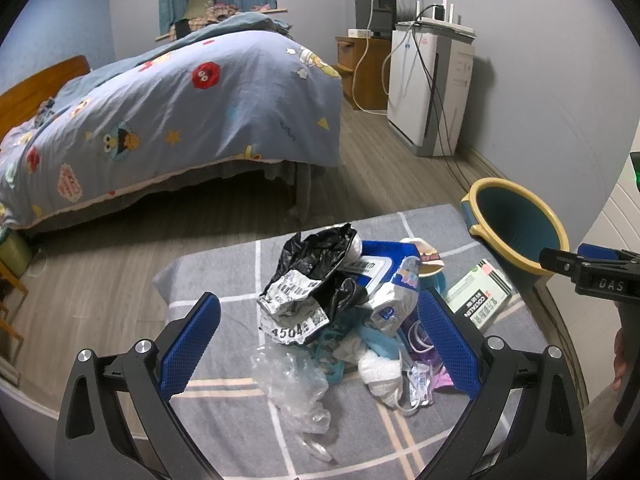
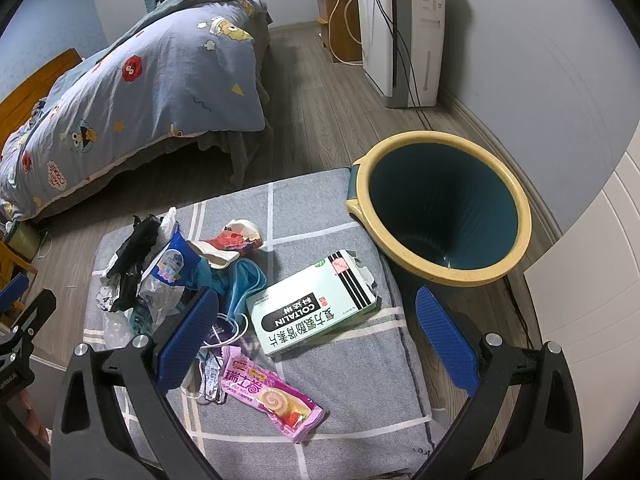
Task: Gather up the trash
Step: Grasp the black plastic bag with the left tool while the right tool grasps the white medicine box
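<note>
Both claws wide open, nothing held: left claw over trash pile on grey cushion, right claw above Coltalin box. Bin on floor, touching cushion's far right corner.

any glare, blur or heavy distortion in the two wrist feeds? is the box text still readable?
Left wrist view: strong fisheye bend with black corner vignette; dim, even indoor light; the clear plastic wrap catches soft highlights; the medicine box is small and near the edge, its text only partly legible. Right wrist view: same barrel bend, curved floorboards; medicine box sharp, COLTALIN readable upside down; bin interior falls into deep shadow.
</note>
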Tool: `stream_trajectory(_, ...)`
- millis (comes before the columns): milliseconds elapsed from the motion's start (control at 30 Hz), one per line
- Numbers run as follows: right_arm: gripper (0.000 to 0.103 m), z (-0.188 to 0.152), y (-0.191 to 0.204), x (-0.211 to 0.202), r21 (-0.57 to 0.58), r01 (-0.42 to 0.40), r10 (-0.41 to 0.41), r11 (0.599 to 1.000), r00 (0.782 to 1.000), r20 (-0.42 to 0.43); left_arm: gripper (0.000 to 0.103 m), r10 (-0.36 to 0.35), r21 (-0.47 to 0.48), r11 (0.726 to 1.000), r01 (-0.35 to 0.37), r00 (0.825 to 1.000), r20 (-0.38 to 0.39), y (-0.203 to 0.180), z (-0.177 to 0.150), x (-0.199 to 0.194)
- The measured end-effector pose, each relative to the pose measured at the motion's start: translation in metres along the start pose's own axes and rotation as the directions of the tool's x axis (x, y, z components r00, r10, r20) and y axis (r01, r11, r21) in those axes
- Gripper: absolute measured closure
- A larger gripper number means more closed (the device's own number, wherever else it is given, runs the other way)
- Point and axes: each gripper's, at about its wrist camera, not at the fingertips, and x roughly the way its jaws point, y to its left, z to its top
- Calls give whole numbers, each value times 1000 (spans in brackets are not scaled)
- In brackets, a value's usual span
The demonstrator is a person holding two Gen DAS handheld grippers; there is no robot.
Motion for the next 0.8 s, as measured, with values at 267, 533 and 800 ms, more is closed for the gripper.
stream_trajectory(267,6,4,-9,6,69,32,-30,997,999,-34,5,-36,27,999,37,998,-51,7,3,11)
stream_trajectory(533,6,25,-30,30,169,-1,15,986,997,-80,5,-44,116,992,58,992,-118,23,15,47)
stream_trajectory(800,6,17,-42,89,288,21,43,957,976,-213,7,-79,190,975,111,983,-167,-1,22,88)
